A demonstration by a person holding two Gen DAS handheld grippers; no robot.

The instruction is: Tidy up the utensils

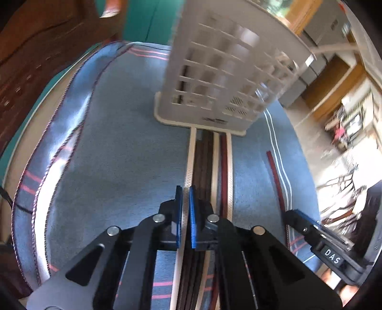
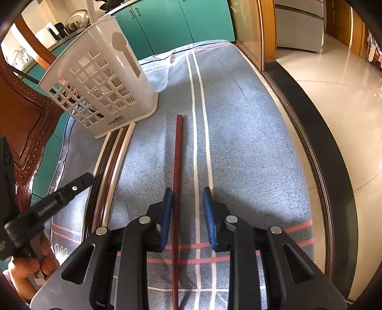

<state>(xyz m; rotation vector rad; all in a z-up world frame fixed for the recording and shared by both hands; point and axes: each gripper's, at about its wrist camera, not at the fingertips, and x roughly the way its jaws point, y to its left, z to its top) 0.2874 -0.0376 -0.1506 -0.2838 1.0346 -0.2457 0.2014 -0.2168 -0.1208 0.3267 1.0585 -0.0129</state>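
A white slotted utensil holder (image 1: pixel 222 71) stands on a blue cloth; it also shows in the right wrist view (image 2: pixel 102 81). Several chopsticks, cream and dark brown, lie in a row in front of it (image 1: pixel 205 167). My left gripper (image 1: pixel 185 200) is shut on the leftmost cream chopstick (image 1: pixel 189 162). A single red-brown chopstick (image 2: pixel 177 167) lies apart to the right. My right gripper (image 2: pixel 187 202) is open with this chopstick between its fingers, close to the left fingertip (image 2: pixel 168 198).
The blue striped cloth (image 2: pixel 238 143) covers a round table with a dark rim (image 2: pixel 322 167). A brown leather chair (image 2: pixel 21 114) stands at the left. Teal cabinets (image 2: pixel 179 21) are behind. Tiled floor (image 2: pixel 334 83) lies to the right.
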